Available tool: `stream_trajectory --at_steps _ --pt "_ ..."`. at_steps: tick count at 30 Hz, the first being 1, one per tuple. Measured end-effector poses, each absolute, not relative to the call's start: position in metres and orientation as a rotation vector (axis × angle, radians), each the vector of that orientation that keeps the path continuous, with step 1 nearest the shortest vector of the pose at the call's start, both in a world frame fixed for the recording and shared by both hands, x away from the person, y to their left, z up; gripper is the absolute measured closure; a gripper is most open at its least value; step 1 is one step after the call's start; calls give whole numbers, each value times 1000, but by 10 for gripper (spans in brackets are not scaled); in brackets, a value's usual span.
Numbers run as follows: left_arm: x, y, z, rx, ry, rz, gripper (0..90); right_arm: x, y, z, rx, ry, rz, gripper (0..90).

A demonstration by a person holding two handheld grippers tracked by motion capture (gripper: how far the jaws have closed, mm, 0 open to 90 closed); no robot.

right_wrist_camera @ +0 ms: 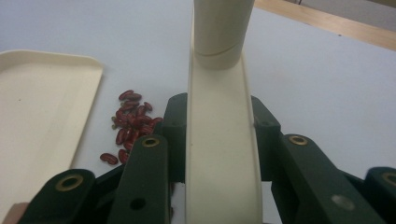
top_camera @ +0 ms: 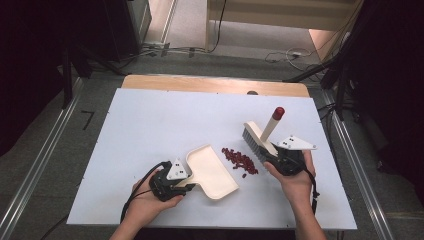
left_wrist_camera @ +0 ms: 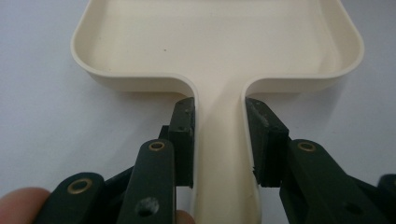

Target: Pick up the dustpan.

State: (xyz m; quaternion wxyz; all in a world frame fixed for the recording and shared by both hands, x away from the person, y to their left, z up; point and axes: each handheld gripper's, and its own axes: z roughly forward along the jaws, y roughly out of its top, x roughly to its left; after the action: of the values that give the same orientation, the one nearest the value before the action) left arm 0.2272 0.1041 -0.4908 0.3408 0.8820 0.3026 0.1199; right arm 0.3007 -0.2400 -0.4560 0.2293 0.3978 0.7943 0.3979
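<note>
**Brush poised, beans not yet swept**

The left tool (top_camera: 186,187) clamps the dustpan (top_camera: 212,171) by its handle, flat on the worktop (top_camera: 150,125), the hand low. The right tool (top_camera: 272,156) grips the brush (top_camera: 260,137) — bristles just beyond the beans (top_camera: 240,161), handle tilted up. Next, judging by this: drag the bristles through the pile toward the pan's open edge, pan held steady.

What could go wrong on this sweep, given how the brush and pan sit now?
The beans lie in a loose strip beside the dustpan; a fast stroke of the brush could scatter some past the pan's edge. The left gripper clamps only the narrow handle, so a push from the brush may twist the pan.
</note>
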Motion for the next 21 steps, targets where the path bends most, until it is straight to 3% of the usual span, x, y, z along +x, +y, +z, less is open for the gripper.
stream_trajectory --at_steps 21 --pt "235 93 -497 2306 766 281 666 287 -193 -464 911 2333 1031 648"
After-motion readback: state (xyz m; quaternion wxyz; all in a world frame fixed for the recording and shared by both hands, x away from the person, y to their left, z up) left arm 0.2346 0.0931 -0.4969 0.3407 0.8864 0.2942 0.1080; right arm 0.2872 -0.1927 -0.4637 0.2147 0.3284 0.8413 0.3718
